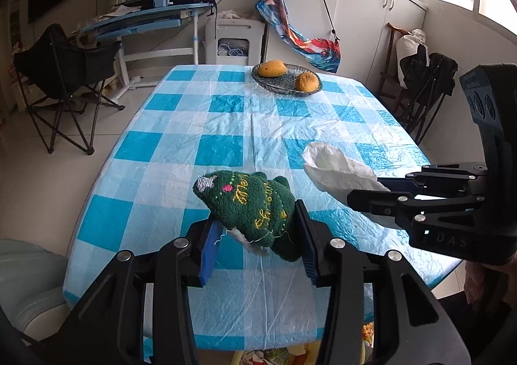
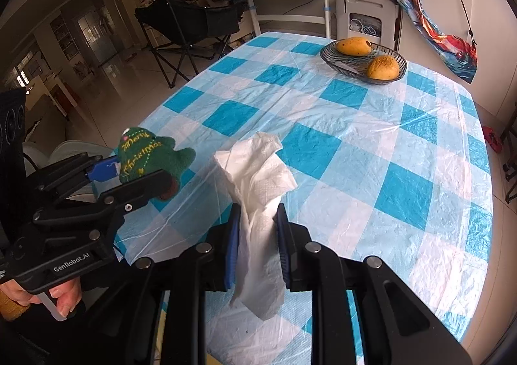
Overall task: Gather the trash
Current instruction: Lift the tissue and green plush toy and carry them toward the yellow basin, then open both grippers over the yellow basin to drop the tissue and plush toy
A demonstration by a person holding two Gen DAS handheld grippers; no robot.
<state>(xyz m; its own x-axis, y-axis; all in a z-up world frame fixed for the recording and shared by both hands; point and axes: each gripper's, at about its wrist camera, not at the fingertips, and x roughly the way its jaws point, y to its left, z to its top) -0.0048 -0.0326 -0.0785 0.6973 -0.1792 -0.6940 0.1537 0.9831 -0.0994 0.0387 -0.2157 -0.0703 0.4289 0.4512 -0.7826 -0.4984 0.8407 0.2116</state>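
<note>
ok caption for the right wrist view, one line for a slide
Right claw grips a tissue above the checked table; left claw holds a green plush.
</note>
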